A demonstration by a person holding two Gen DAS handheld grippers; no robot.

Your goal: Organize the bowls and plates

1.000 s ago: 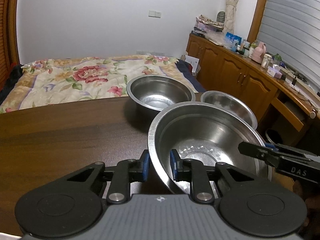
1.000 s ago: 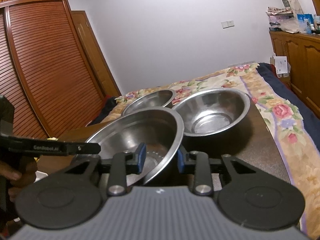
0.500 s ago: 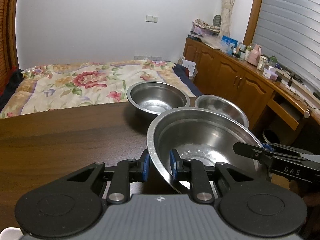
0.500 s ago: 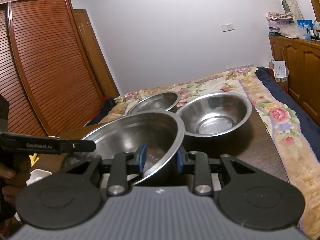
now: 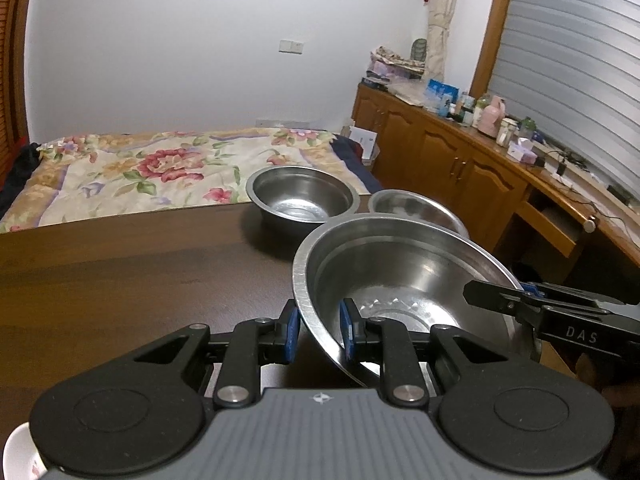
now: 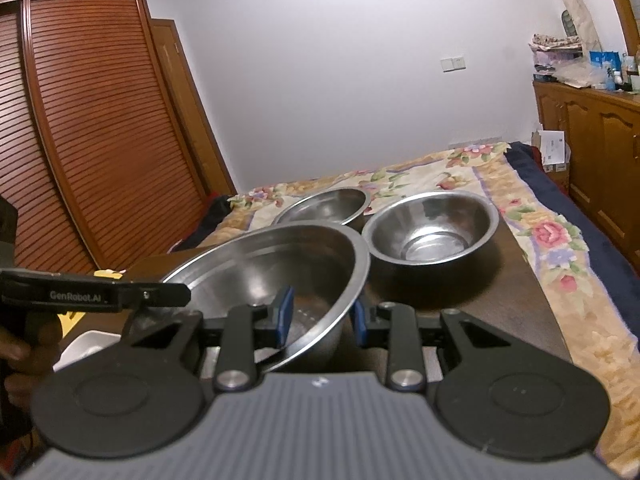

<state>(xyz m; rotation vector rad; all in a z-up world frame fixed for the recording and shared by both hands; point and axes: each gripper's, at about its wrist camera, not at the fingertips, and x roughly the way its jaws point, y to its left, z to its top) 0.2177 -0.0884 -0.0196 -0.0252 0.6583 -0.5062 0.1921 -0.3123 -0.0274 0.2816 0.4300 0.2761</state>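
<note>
both grippers clamped one large steel bowl [image 5: 404, 276] by opposite rims: left gripper [image 5: 318, 330] pinched the near rim wall between its blue pads, right gripper [image 6: 320, 314] did likewise. the bowl sat tilted above the dark table [image 5: 120, 272]. two smaller bowls stood on the table, deep bowl [image 5: 302, 196] at 12 o'clock and shallow bowl [image 5: 416, 208] at 1 o'clock.
</note>
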